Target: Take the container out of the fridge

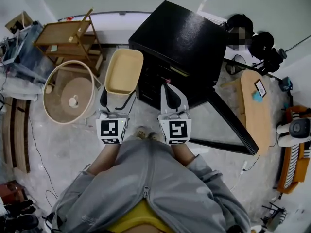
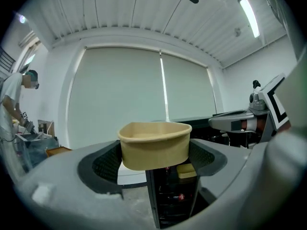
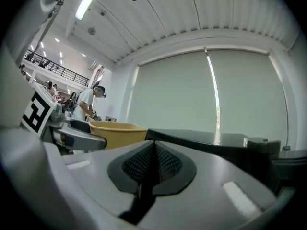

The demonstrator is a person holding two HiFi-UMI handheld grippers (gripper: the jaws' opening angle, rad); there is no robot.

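Note:
A tan, open-topped container (image 1: 124, 71) is held level between the jaws of my left gripper (image 1: 115, 101), out in front of the small black fridge (image 1: 181, 41). In the left gripper view the container (image 2: 154, 144) fills the gap between both black pads and hangs above the floor. My right gripper (image 1: 173, 100) is beside it, in front of the fridge's open front, with its jaws pressed together and nothing in them (image 3: 152, 169). The fridge door (image 1: 232, 124) stands swung open to the right. A yellow item (image 2: 185, 170) rests on a shelf inside the fridge.
A round rattan stool (image 1: 69, 91) lies left of the container. Behind it stands a wooden rack (image 1: 68, 37). A wooden side table (image 1: 256, 106) and an orange seat (image 1: 294, 147) are on the right. A person in white (image 3: 87, 104) stands far off.

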